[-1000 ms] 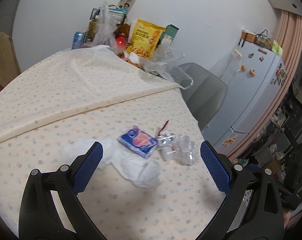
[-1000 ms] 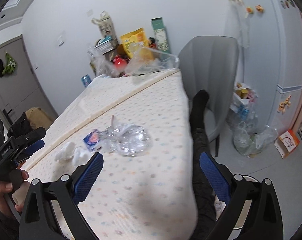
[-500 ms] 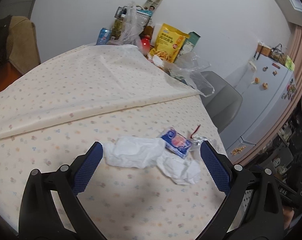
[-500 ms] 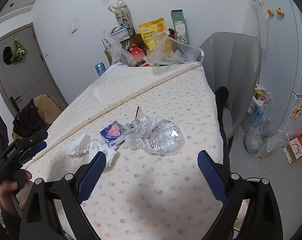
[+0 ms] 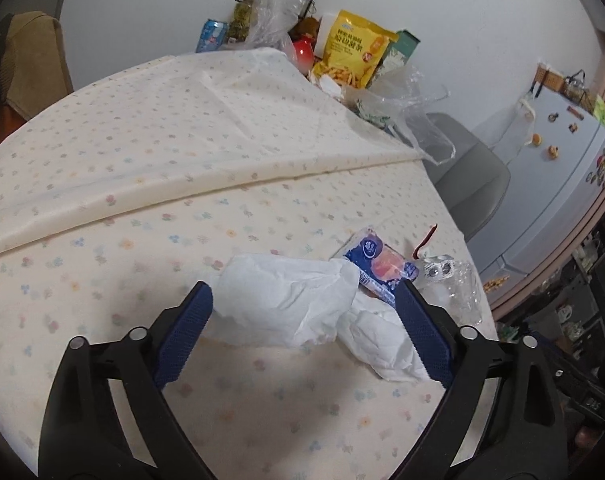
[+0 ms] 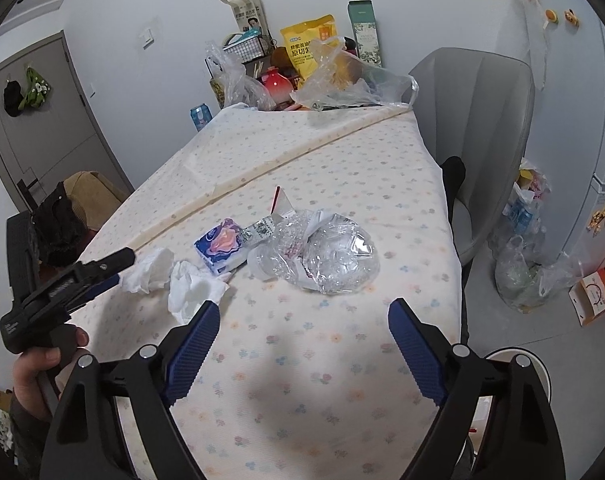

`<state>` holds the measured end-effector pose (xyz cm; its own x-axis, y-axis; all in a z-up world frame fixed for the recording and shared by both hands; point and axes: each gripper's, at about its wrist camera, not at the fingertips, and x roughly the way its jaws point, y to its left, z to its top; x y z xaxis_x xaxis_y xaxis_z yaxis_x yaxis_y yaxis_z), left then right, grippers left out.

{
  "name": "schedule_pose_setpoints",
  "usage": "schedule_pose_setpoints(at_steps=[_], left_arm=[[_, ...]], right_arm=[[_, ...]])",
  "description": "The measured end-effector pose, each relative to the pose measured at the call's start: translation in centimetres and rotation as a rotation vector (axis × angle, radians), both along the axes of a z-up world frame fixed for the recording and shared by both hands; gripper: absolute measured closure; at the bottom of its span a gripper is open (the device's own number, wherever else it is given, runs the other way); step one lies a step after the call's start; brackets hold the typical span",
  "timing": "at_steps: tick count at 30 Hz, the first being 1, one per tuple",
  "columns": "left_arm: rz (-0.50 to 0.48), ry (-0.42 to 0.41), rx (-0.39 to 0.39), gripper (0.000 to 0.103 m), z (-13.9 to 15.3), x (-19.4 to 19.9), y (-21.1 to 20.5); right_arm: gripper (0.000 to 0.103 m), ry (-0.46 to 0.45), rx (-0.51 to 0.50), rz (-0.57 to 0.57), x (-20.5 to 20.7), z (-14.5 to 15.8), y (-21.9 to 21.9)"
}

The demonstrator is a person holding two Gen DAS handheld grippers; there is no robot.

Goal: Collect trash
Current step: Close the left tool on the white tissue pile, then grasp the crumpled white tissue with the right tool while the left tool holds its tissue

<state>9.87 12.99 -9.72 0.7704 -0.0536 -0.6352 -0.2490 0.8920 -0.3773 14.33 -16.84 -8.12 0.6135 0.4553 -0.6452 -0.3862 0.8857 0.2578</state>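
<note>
White tissue (image 5: 286, 300) between left tool (image 5: 302, 332) pads

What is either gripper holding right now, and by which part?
Nothing. The left gripper straddles the white tissue, jaws closing, pads not pressing; the right gripper hangs open, empty.

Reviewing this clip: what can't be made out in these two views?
- Small packet, left view: near end hidden under the tissue.
- Clear plastic, left view: partly behind the left gripper's finger.
- Label print on the clear plastic, right view: too small.
</note>
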Motion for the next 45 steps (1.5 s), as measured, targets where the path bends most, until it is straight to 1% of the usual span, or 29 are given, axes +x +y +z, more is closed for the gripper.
schedule_pose_setpoints(at_steps=[2,5,6,7,8,9,10,11,13,16,19,23,25,28,29,30,31,32,33,36,39,45], left_arm=[[0.001,0.036,0.025,0.02,-0.5,0.9,-0.4],[-0.005,0.073,0.069,0.034,-1.0,1.4,-1.0],[-0.009,0.093,0.076,0.048,-1.3,1.6,-1.1],[-0.008,0.111,0.075,0.058,-1.7,1.7,-0.9],[0.004,0.125,0.078,0.074,-1.9,1.6,-0.7],[0.016,0.125,0.08,0.086,-1.8,1.4,-0.4],[0.012,0.117,0.064,0.088,-1.7,1.0,-0.1],[0.008,0.105,0.058,0.089,-1.4,0.7,0.1],[0.012,0.064,0.085,0.09,-0.2,-0.4,0.3],[0.008,0.008,0.075,0.09,1.5,-1.8,1.0],[0.023,-0.026,0.076,0.09,2.7,-2.8,1.6],[0.04,-0.035,0.068,0.09,3.2,-3.7,2.5],[0.051,-0.032,0.07,0.089,3.1,-4.1,2.9],[0.069,-0.028,0.071,0.089,3.0,-4.6,3.4],[0.073,-0.026,0.074,0.089,3.0,-4.8,3.6],[0.074,-0.025,0.077,0.089,3.0,-4.9,3.7],[0.075,-0.021,0.08,0.089,3.0,-5.0,3.7],[0.076,-0.018,0.081,0.089,3.0,-5.1,3.7],[0.075,-0.018,0.083,0.089,3.1,-5.1,3.6],[0.061,-0.021,0.094,0.089,3.2,-4.8,3.0],[0.034,-0.031,0.101,0.089,3.5,-4.6,1.9],[-0.002,-0.046,0.103,0.089,4.1,-4.3,0.2]], right_arm=[[0.018,0.001,0.002,-0.006,0.1,0.0,-0.2],[0.018,-0.001,0.001,-0.002,0.1,0.2,-0.1],[0.018,-0.004,-0.001,0.004,0.1,0.2,0.1],[0.018,-0.005,-0.001,0.011,0.0,0.2,0.4],[0.018,-0.006,0.0,0.019,0.0,0.3,0.6],[0.018,-0.008,-0.001,0.024,-0.1,0.4,0.9],[0.018,-0.01,-0.002,0.031,-0.2,0.4,1.2],[0.018,-0.011,-0.001,0.037,-0.3,0.5,1.4],[0.019,-0.009,0.001,0.056,-0.4,0.5,2.2],[0.021,-0.01,-0.002,0.091,-0.5,0.6,3.6],[0.022,-0.009,0.003,0.135,-0.7,0.6,5.3],[0.024,0.014,-0.002,0.194,-0.4,0.0,7.9],[0.027,0.033,-0.002,0.213,0.0,-0.5,9.2],[0.038,0.064,-0.005,0.237,0.8,-1.7,10.9],[0.047,0.085,-0.01,0.248,1.1,-2.3,11.6],[0.065,0.105,-0.014,0.257,1.2,-2.8,12.0],[0.077,0.125,-0.015,0.264,1.4,-3.2,12.3],[0.099,0.139,-0.01,0.26,1.6,-3.4,12.3],[0.1,0.138,0.004,0.243,1.4,-3.5,12.0],[0.1,0.113,0.03,0.247,0.6,-2.6,11.2],[0.1,0.076,0.033,0.245,-0.1,-1.3,10.1],[0.1,0.035,0.08,0.242,-1.3,1.0,8.0]])
